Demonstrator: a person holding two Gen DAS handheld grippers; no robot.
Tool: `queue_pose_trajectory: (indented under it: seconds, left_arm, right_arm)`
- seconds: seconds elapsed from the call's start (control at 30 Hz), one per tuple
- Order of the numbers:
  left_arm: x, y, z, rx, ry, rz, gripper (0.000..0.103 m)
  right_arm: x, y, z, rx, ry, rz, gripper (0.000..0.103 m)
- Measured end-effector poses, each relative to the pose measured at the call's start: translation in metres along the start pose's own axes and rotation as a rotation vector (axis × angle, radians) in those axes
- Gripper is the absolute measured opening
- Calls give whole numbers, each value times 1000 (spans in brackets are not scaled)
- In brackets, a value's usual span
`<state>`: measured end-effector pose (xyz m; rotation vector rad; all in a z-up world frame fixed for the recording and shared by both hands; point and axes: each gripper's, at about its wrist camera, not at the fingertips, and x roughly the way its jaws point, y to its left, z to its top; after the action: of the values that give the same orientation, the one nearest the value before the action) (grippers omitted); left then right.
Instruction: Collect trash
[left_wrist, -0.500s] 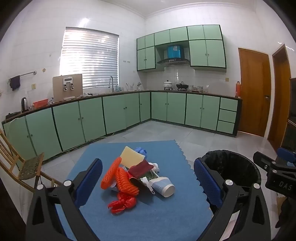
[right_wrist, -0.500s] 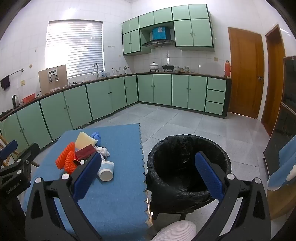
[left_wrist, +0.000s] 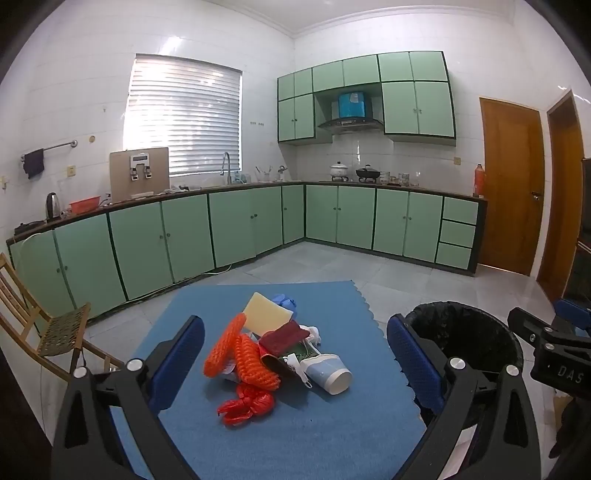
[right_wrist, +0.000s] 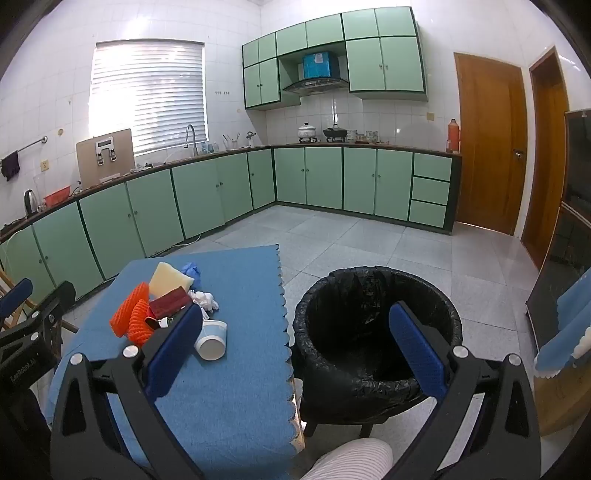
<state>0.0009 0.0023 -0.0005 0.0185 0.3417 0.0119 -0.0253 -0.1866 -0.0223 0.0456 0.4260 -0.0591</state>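
Note:
A pile of trash lies on a blue mat-covered table (left_wrist: 314, 435): orange foam netting (left_wrist: 243, 354), a red net piece (left_wrist: 245, 404), a yellow sponge (left_wrist: 267, 314), a dark red pad (left_wrist: 284, 336), a blue glove (left_wrist: 284, 301) and a tipped paper cup (left_wrist: 328, 373). My left gripper (left_wrist: 295, 354) hangs open above the table's near side, with the pile seen between its fingers and farther off. My right gripper (right_wrist: 291, 347) is open too, held over the gap between the table (right_wrist: 236, 398) and a black-lined bin (right_wrist: 376, 332). The cup (right_wrist: 211, 338) lies by its left finger.
Right of the table stands the bin (left_wrist: 465, 332) on the tiled floor. A wooden chair (left_wrist: 48, 332) is at the left. Green cabinets line the far walls; wooden doors (right_wrist: 487, 140) are at the right. A striped sleeve (right_wrist: 351, 461) shows at the bottom.

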Motion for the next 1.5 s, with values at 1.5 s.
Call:
queue_pose_trajectory:
  seconds: [1.5]
  left_arm:
    - [3,1,-5,2,7,2,97]
  right_arm:
    - [2,3,-3,5,1,0,98]
